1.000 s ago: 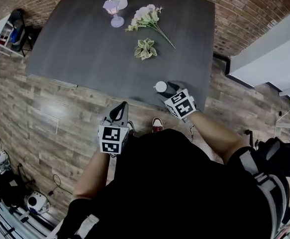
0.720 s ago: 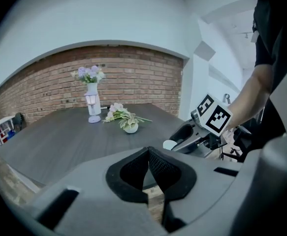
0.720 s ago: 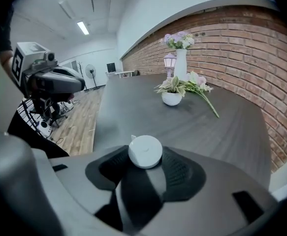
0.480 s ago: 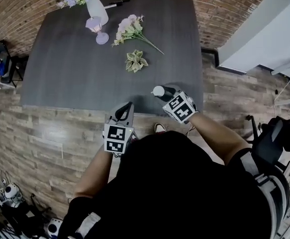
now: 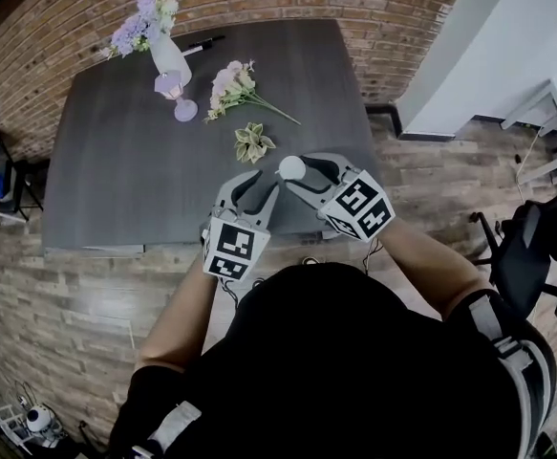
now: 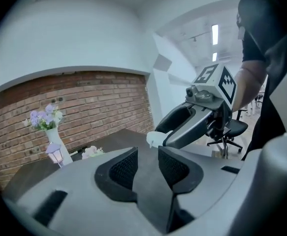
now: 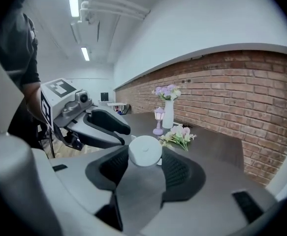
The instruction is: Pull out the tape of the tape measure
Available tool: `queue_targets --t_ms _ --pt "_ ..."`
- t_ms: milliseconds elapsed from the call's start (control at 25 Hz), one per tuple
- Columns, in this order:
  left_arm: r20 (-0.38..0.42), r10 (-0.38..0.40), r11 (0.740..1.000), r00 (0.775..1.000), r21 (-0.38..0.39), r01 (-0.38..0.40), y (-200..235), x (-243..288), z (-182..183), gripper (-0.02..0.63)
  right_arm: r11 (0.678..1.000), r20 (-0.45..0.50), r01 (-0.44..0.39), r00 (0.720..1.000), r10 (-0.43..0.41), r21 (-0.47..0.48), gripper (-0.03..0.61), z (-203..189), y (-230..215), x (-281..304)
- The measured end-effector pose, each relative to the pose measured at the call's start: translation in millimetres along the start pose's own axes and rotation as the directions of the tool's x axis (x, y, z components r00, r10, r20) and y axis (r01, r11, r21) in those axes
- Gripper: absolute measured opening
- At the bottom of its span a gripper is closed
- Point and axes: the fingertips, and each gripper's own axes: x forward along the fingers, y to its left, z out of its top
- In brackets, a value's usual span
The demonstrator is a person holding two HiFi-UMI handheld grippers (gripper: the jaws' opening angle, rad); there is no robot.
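Observation:
A small round white tape measure (image 5: 290, 167) sits between the jaws of my right gripper (image 5: 298, 172), lifted above the near edge of the dark table (image 5: 116, 180). In the right gripper view the white case (image 7: 144, 150) fills the gap of the right gripper (image 7: 144, 157), whose pads have just closed onto it. My left gripper (image 5: 257, 185) hovers just left of it, jaws just opened, nothing between them. In the left gripper view the left gripper (image 6: 148, 155) points toward the tape measure (image 6: 155, 138), a short way off.
On the far side of the table stand a white vase of purple flowers (image 5: 166, 54) and a small lilac lantern (image 5: 176, 97). A loose bouquet (image 5: 231, 86) and a leaf sprig (image 5: 252, 142) lie mid-table. A brick wall runs behind; an office chair (image 5: 536, 247) stands at the right.
Both grippers have risen from the table's near edge and come closer together. The right one lifted the tape measure. The left jaws went from shut to open.

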Motion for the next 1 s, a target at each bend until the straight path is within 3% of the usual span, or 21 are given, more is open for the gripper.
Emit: queue_targets --t_ms 400,600,1000 --pt "0.027 -0.044 0.998 0.999 0.055 0.043 0.2 -7.5 8.7 0.117 0.996 0.054 -0.020 0.998 0.025 -0.084 0.209 23.6 18.2 -10.1" --pt "0.043 -0.070 0.992 0.997 0.110 0.065 -3.3 -14.2 14.1 0.031 0.992 0.070 -0.047 0.996 0.055 -0.118 0.209 34.6 21.7 -8.7" --pt "0.048 -0.058 0.994 0.997 0.091 0.054 1.0 -22.8 13.7 0.012 0.980 0.076 -0.115 0.989 0.129 -0.164 0.209 39.3 31.1 -6.6"
